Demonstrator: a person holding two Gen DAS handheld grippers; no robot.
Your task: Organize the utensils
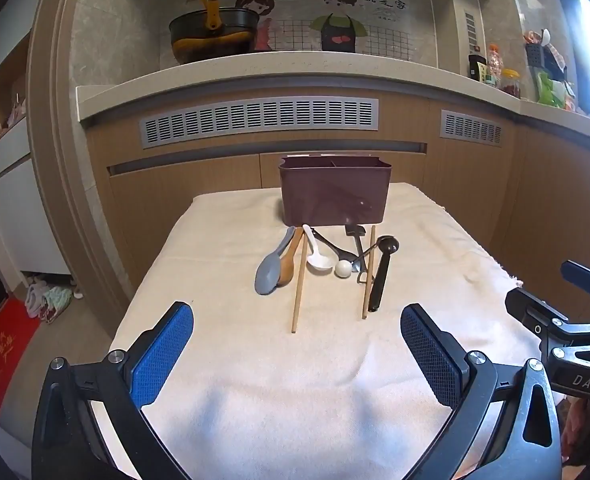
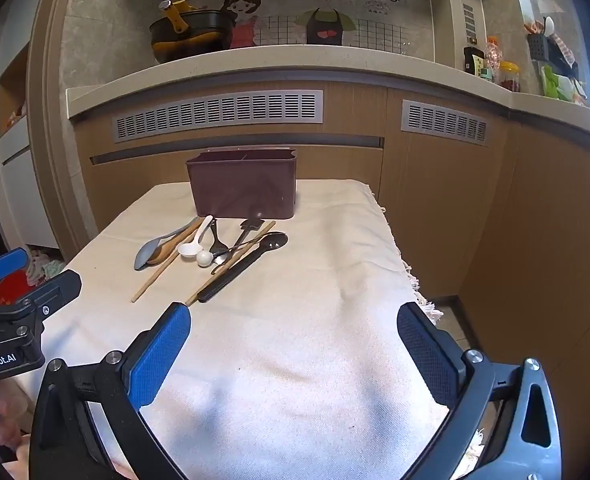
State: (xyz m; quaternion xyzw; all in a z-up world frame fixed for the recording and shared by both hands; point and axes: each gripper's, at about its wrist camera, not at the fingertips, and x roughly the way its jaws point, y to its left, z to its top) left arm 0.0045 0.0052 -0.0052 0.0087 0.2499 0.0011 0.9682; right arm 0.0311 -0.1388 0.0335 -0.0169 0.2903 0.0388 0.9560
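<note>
The left gripper point(image 1: 297, 354) and right gripper point(image 2: 294, 354) hover spread and empty, short of the utensils point(image 1: 323, 264) lying before the brown caddy point(image 1: 335, 196).

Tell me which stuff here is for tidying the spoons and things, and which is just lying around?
For the job: brown divided holder; grey rice paddle; wooden spoon; two chopsticks; white soup spoon; black ladle; the dark metal cutlery tangled between them.

Just lying around: black pot on the counter; jars and bottles; floor rags.

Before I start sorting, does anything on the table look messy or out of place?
Yes: the utensils lie loose on the cloth in front of the brown caddy, several crossing each other, and the two chopsticks are split apart.
</note>
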